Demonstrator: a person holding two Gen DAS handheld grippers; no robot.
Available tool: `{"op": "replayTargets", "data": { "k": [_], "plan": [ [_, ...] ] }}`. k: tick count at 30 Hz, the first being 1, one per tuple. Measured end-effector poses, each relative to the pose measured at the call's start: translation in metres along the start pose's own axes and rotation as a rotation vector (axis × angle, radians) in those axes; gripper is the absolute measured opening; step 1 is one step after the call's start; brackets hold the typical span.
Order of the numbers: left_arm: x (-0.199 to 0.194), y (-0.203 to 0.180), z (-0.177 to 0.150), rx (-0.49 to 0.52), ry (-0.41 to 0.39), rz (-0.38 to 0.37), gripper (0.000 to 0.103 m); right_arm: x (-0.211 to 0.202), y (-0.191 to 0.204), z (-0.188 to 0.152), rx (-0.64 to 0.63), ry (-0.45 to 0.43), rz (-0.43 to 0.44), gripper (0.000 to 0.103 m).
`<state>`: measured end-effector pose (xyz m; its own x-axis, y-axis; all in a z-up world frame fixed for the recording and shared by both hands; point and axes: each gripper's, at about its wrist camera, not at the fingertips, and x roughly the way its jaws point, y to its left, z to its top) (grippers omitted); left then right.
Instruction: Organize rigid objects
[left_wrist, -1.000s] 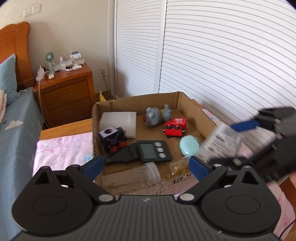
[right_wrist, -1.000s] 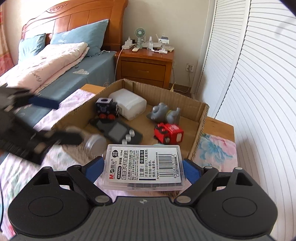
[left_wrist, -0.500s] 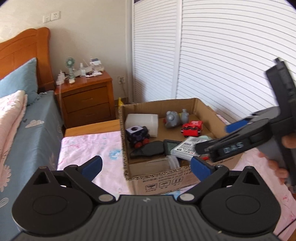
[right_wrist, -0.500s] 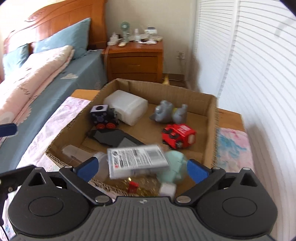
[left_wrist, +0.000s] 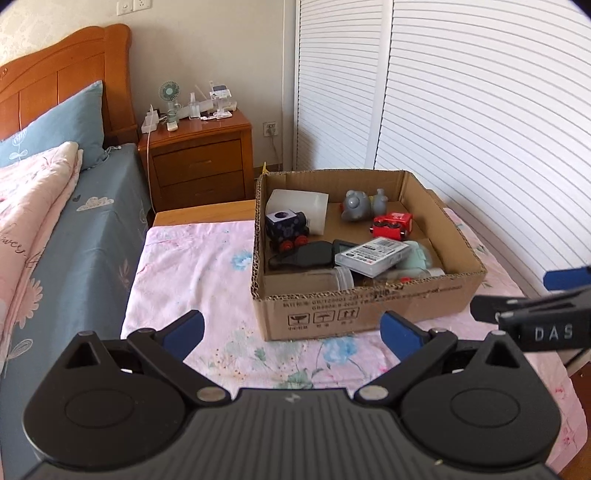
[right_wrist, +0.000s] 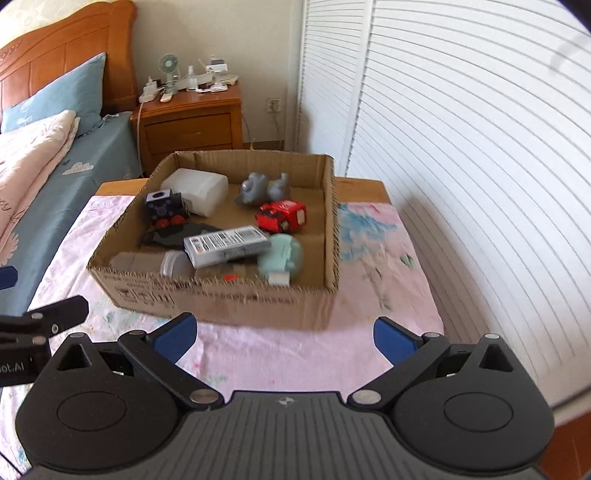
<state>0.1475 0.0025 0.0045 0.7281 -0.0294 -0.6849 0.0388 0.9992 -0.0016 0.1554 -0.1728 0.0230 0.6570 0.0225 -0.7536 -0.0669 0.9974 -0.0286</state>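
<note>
A cardboard box (left_wrist: 369, 310) (right_wrist: 221, 299) stands on a table under a pink floral cloth. Inside lie a clear labelled case (left_wrist: 373, 254) (right_wrist: 227, 245), a red toy car (left_wrist: 391, 225) (right_wrist: 282, 216), a grey figurine (left_wrist: 356, 206) (right_wrist: 255, 188), a dark blue toy train (left_wrist: 286, 229) (right_wrist: 164, 208), a white container (left_wrist: 299, 206) (right_wrist: 195, 190), a mint round case (left_wrist: 415, 258) (right_wrist: 282, 254), a black device (left_wrist: 303, 256) and a clear jar (left_wrist: 341, 277) (right_wrist: 173, 262). My left gripper (left_wrist: 291, 328) is open and empty, in front of the box. My right gripper (right_wrist: 282, 334) is open and empty, in front of the box.
A bed with blue sheet (left_wrist: 74, 229) and pink quilt lies to the left. A wooden nightstand (left_wrist: 199, 158) with a small fan stands behind. White louvred doors (left_wrist: 461, 110) fill the right. The pink cloth (left_wrist: 192, 273) is bare left of the box.
My right gripper opened and dropped the clear labelled case into the box, where it now rests. Both grippers have pulled back from the box.
</note>
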Motion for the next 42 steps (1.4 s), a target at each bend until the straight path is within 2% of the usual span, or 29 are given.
{"op": "replayTargets", "data": {
  "k": [6,42],
  "plan": [
    [-0.009,-0.01,-0.002,0.02,0.002,0.019,0.101,-0.011,-0.002,-0.014,0.031,-0.002,-0.005,0.103],
    [-0.023,-0.024,0.003,0.039,-0.017,0.055,0.101,-0.027,-0.008,-0.016,0.039,-0.048,0.004,0.103]
  ]
}}
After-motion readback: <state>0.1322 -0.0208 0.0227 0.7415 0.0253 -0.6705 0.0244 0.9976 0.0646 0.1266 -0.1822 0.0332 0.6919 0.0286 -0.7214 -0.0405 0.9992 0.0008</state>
